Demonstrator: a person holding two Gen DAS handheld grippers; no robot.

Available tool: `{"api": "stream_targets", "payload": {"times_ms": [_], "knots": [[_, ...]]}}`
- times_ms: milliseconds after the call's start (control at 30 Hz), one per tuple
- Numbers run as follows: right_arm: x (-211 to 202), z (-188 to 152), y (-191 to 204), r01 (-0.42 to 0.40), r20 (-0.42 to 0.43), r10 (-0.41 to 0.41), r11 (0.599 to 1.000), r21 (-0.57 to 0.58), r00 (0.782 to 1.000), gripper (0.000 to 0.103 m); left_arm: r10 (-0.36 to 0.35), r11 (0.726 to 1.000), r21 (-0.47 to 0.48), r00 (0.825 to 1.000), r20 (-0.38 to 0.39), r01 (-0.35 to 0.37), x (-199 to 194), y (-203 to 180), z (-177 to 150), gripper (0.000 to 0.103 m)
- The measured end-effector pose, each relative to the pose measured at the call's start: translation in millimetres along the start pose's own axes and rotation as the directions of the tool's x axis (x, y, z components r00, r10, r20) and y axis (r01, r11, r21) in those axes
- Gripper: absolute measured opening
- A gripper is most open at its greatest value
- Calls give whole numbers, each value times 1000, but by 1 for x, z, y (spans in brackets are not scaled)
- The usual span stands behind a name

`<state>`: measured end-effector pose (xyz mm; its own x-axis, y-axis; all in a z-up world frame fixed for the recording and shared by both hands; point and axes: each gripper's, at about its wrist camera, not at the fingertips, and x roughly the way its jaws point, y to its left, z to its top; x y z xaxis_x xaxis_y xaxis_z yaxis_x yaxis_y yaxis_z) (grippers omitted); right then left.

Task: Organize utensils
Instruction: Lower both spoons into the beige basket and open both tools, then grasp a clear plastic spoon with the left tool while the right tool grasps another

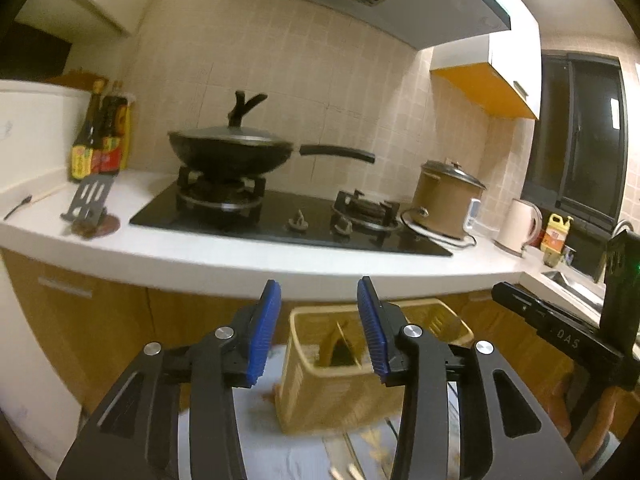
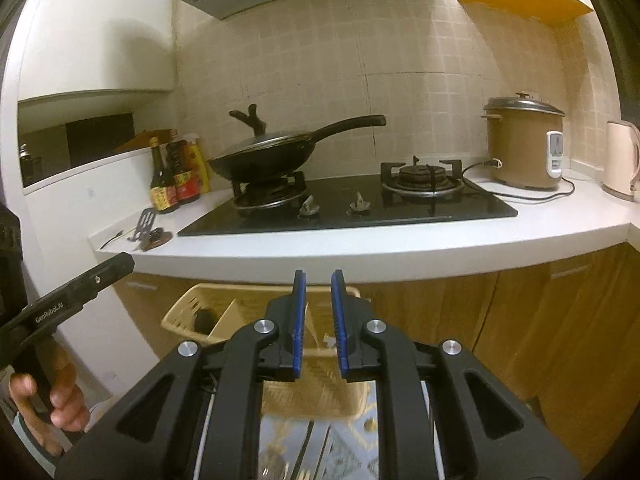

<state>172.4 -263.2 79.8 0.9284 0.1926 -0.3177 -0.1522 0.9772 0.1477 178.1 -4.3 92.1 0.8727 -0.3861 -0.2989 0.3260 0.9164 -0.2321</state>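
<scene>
A tan plastic utensil basket (image 1: 344,384) with compartments stands on a low surface below the counter; it also shows in the right wrist view (image 2: 192,312). A dark utensil (image 1: 340,354) stands inside it. My left gripper (image 1: 318,330) is open and empty just above the basket. My right gripper (image 2: 319,322) is open with a narrow gap, empty, above the basket. Chopsticks (image 1: 352,468) lie on the patterned cloth in front of the basket. A black slotted spatula (image 1: 86,198) and a small spoon (image 1: 18,206) lie on the white counter at left.
A lidded black wok (image 1: 232,152) sits on the gas hob (image 1: 280,216). Sauce bottles (image 1: 100,136) stand at left. A brown rice cooker (image 1: 446,200), a kettle (image 1: 518,226) and a yellow bottle (image 1: 556,232) stand at right. Wooden cabinets run below the counter edge (image 1: 280,268).
</scene>
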Motion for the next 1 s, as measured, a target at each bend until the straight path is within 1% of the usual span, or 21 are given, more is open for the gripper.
{"api": "stream_targets", "payload": {"times_ms": [100,200,300,333,433,467,500,567,633,667,700,733,767,833,900,1000], "knots": [[-16,-3,2,-16,-29,16,1000,15,999,12,-17,999,-31,998,-55,15,-19,4,-3,39],[-31,-11,5,-27,-70,29,999,30,997,15,-40,998,-54,992,-124,34,-34,9,-8,42],[-38,-22,11,-29,-114,32,999,31,993,24,-24,998,-54,979,-203,14,-42,12,-21,42],[-38,-25,12,-28,-130,32,999,30,991,26,-22,998,-56,972,-235,9,-43,13,-27,42],[-35,-41,18,-33,-204,39,999,29,978,27,-26,996,-85,932,-361,-5,-40,21,-54,42],[-32,-46,20,-36,-230,42,999,31,972,27,-29,996,-94,920,-392,-9,-39,24,-62,42],[-28,-51,21,-34,-268,41,999,33,963,27,-30,995,-100,903,-430,-14,-37,26,-73,42],[-19,-62,22,-50,-333,66,997,58,941,27,-28,993,-113,869,-495,-33,-31,31,-95,42],[-7,-74,22,-69,-407,98,994,85,908,27,-37,991,-130,843,-537,-39,-27,34,-111,42],[-4,-78,23,-76,-432,108,993,91,895,27,-45,989,-139,824,-565,-41,-25,36,-122,41],[1,-83,25,-85,-459,120,992,97,880,27,-53,989,-146,810,-584,-41,-23,36,-129,40],[4,-88,26,-88,-482,125,991,100,867,27,-59,988,-150,792,-607,-41,-21,36,-138,40],[9,-93,27,-88,-508,129,991,103,851,27,-60,988,-150,785,-616,-43,-20,35,-141,40],[14,-102,27,-96,-541,149,988,125,828,27,-53,989,-141,769,-637,-48,-19,31,-152,40],[20,-109,28,-96,-573,158,986,136,804,27,-42,991,-127,757,-652,-54,-18,26,-160,39],[25,-113,27,-85,-592,144,988,127,793,27,10,994,-72,744,-669,-78,-15,15,-170,38]]}}
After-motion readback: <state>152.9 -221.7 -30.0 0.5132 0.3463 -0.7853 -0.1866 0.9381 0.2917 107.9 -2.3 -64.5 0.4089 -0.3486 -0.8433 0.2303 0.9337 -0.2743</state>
